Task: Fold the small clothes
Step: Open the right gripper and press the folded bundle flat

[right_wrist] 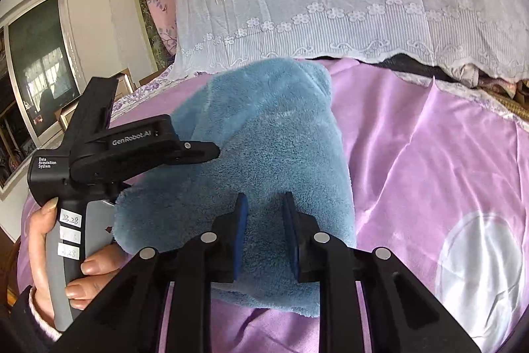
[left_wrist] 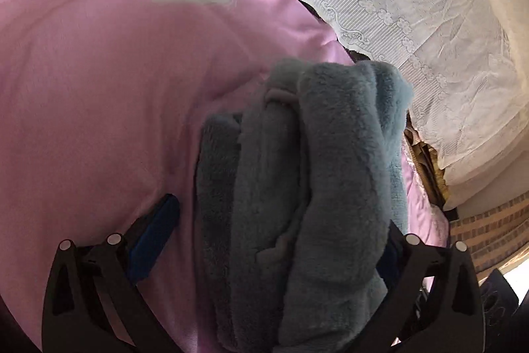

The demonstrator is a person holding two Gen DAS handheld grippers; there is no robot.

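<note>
A blue fleece garment [right_wrist: 264, 154], folded into a thick bundle, lies on a pink bedsheet [right_wrist: 429, 154]. In the left wrist view the bundle [left_wrist: 307, 187] fills the gap between my left gripper's fingers; the left gripper [left_wrist: 281, 227] is wide open, its left pad [left_wrist: 155, 240] clear of the cloth and its right finger against the bundle's side. My right gripper [right_wrist: 264, 230] hovers over the near end of the bundle, its blue pads [right_wrist: 239, 237] a little apart with nothing between them. The left gripper's body [right_wrist: 109, 154] shows at the bundle's left side.
A white lace cover [right_wrist: 330, 5] drapes the bedding at the back of the bed. A white patch [right_wrist: 476, 270] is printed on the sheet at the right. A window [right_wrist: 39, 62] and wall stand to the left. Brick floor [left_wrist: 489, 230] shows beyond the bed's edge.
</note>
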